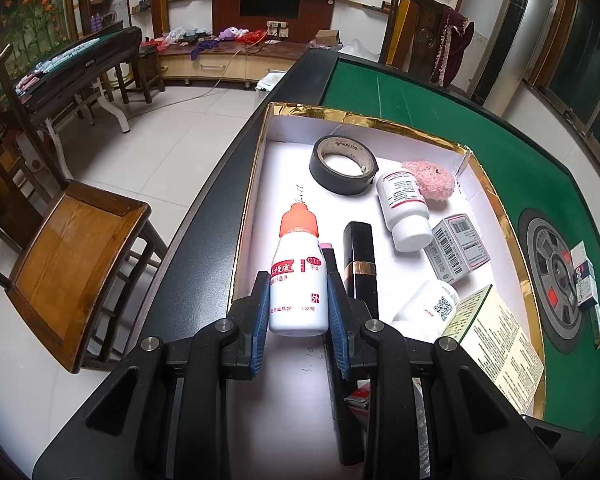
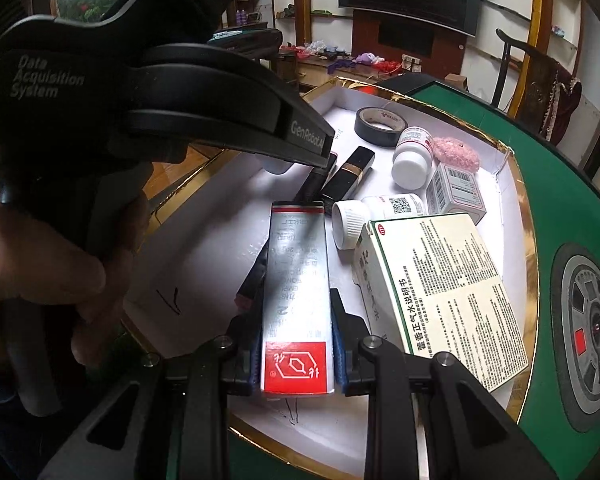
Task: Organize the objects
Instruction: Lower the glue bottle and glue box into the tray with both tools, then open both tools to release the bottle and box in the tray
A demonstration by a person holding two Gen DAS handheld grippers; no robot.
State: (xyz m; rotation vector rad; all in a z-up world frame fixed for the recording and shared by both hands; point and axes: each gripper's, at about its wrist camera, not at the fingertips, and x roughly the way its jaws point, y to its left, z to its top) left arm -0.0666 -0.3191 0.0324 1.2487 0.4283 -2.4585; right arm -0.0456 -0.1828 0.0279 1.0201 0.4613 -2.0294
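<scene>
The left gripper, low in its frame, has its jaws squeezed on a white plastic bottle with an orange cap. The right gripper clamps a long red and silver box. Both hang over the white gold-edged tray. Most things look put away: two white pill bottles, one black tape roll, and small boxes waiting on the green surface.

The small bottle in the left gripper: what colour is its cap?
Orange, seen best in the left wrist view.
</scene>
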